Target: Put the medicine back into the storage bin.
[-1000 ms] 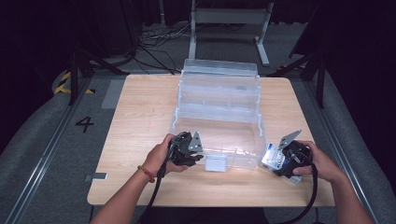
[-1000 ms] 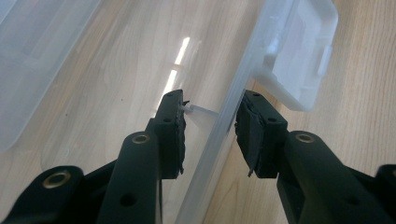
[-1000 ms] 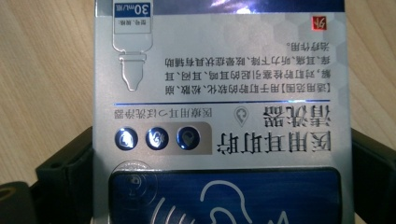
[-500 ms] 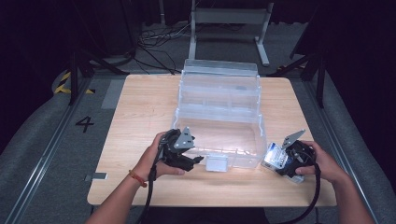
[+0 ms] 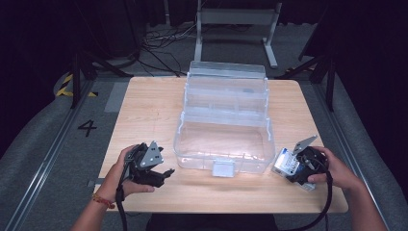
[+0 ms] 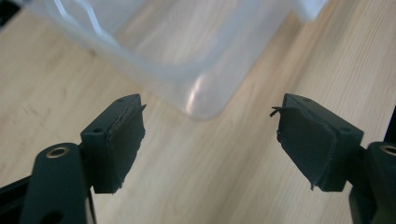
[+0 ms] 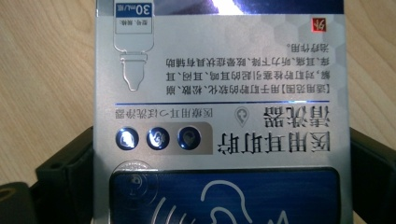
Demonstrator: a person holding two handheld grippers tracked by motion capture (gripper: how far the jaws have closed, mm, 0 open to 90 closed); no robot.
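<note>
While my right claw (image 5: 287,162) sits near the table's (image 5: 144,110) front right corner, its jaws are clamped on the two sides of a silver and blue medicine box (image 7: 219,112). In my right gripper view the box stands between the jaws with its printing upside down, showing a dropper bottle drawing and a 30mL mark. From the high view the box (image 5: 285,160) hangs just beside the right front corner of the clear plastic organiser (image 5: 223,139), whose tiers stand open toward the table's far edge.

My left claw (image 6: 210,140) is near the table's front left corner, jaws spread wide with nothing between them. Through that gap I see bare wood and a rounded corner of the organiser (image 6: 187,60), close ahead but not touched.
</note>
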